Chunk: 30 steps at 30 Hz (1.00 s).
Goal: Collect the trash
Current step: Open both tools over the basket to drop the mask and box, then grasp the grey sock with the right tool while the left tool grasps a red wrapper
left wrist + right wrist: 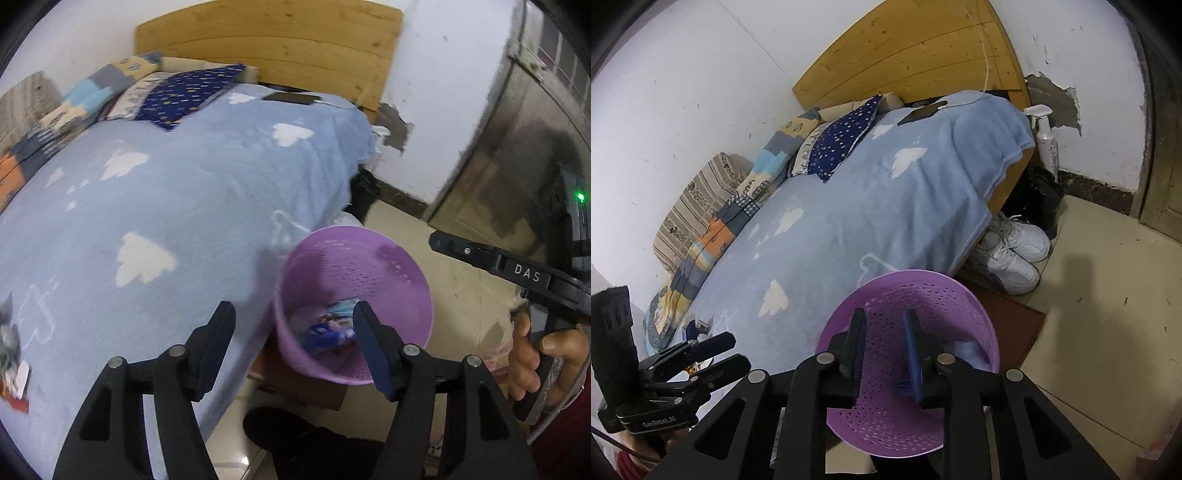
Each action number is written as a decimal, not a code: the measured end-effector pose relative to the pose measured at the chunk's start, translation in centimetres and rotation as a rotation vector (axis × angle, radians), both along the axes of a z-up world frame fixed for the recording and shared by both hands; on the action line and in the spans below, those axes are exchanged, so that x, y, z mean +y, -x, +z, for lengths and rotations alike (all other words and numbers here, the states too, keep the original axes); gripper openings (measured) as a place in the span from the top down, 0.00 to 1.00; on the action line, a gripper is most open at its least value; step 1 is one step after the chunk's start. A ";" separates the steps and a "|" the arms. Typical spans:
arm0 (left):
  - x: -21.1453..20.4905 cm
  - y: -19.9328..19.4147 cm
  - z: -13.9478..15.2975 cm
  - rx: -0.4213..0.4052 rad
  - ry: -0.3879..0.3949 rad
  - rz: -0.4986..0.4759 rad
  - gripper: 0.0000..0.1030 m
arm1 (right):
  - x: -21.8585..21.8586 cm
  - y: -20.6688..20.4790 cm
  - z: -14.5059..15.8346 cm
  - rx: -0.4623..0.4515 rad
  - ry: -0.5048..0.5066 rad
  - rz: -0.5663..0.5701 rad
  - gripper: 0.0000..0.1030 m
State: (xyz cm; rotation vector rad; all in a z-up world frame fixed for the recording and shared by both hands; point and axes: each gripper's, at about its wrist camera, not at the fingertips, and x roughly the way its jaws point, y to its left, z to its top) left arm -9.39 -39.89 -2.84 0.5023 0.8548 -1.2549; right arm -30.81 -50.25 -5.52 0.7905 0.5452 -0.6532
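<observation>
Tipping is the main risk: the purple bin (352, 306) stands on the floor hard against the bed (166, 206), seemingly partly on a brown mat, and the right hand-held gripper (884, 350) hangs right over its mouth, so a careless sweep could knock the rim and spill it. Its jaws stand a narrow gap apart with nothing between them. The left hand-held gripper (295, 347) sits over the bed's edge beside the bin, jaws wide and empty; a drop from there could miss and land on the floor. Inside the bin lie crumpled wrappers (328, 328), blue and white, at the bottom; the rest of it is empty. More scraps (13, 373) lie on the blanket near its lower edge, probably trash not yet picked up, well apart from the bin
</observation>
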 end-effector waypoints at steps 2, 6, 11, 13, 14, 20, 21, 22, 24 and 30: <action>1.9 -1.1 0.3 0.006 0.009 0.043 0.37 | 0.5 -0.8 0.2 -0.002 0.004 0.024 0.76; 7.4 -4.3 0.7 -0.019 0.007 0.170 0.37 | 2.6 -4.1 0.6 -0.008 0.007 0.127 0.74; 14.0 -8.3 1.0 -0.059 -0.008 0.320 0.37 | 6.0 -9.9 1.6 -0.006 0.024 0.275 0.74; 17.0 -9.7 1.0 -0.075 -0.013 0.385 0.37 | 7.8 -12.3 2.3 -0.006 0.045 0.336 0.72; 18.3 -10.4 1.0 -0.077 -0.013 0.412 0.37 | 8.8 -13.5 2.6 -0.005 0.057 0.366 0.71; 26.2 -15.5 -0.1 -0.063 -0.009 0.638 0.37 | 15.2 -20.7 3.7 0.011 0.092 0.552 0.64; 27.4 -16.5 -0.3 -0.058 -0.014 0.686 0.37 | 16.5 -21.9 3.7 0.020 0.098 0.588 0.64; 28.6 -17.4 -0.5 -0.052 -0.014 0.727 0.37 | 17.9 -23.2 3.6 0.031 0.103 0.623 0.64; 31.2 -19.7 -1.0 -0.038 -0.022 0.831 0.37 | 19.8 -25.1 3.4 0.046 0.110 0.675 0.63; 38.0 -24.9 -2.3 0.082 -0.016 1.067 0.37 | 25.2 -32.2 2.5 0.110 0.169 0.814 0.57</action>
